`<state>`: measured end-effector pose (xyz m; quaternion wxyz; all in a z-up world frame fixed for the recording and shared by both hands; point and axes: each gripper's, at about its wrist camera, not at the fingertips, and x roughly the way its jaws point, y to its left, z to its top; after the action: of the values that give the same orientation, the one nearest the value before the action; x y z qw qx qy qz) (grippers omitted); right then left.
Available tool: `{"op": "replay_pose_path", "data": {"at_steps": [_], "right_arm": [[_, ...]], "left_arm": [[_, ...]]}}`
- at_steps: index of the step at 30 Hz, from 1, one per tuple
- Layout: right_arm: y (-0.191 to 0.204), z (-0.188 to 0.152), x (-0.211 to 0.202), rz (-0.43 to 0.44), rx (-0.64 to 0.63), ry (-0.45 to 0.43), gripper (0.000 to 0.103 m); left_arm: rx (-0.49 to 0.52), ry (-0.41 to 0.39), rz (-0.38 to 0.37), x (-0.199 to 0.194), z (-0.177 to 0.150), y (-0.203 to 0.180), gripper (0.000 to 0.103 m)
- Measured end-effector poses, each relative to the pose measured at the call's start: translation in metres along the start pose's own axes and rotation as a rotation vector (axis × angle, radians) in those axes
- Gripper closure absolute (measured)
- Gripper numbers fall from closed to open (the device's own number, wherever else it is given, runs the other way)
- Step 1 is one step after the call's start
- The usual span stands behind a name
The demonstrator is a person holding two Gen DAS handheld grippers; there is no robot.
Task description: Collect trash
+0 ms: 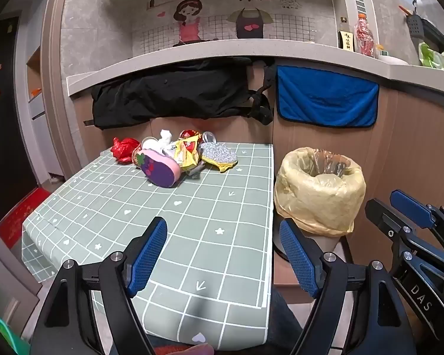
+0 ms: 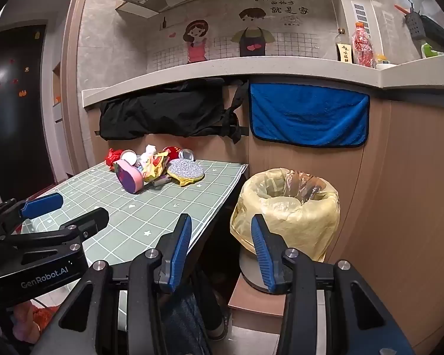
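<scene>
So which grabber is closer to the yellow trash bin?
Right. The right gripper sits past the table edge, pointing almost straight at the trash bin. The left gripper hangs over the table, with the bin off to its right.

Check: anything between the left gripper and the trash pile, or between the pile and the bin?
Nothing visible. Bare tablecloth lies between the open left gripper and the trash pile. The lined bin stands open just past the table's right edge.

I see the trash pile (image 1: 174, 156) heaped at the far edge of my green checked table (image 1: 162, 222), left of the yellow-lined bin (image 1: 321, 189).
</scene>
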<state>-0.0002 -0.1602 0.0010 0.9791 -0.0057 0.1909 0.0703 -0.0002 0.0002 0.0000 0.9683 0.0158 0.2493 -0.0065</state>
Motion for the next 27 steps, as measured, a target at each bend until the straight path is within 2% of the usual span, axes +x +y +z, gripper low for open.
{"op": "replay_pose_path", "data": {"at_steps": [27], "right_arm": [[-0.0022, 0.0015, -0.0014, -0.002, -0.003, 0.001, 0.063]], "left_arm": [[0.009, 0.000, 0.004, -0.0030, 0.0088, 0.0000, 0.025]]}}
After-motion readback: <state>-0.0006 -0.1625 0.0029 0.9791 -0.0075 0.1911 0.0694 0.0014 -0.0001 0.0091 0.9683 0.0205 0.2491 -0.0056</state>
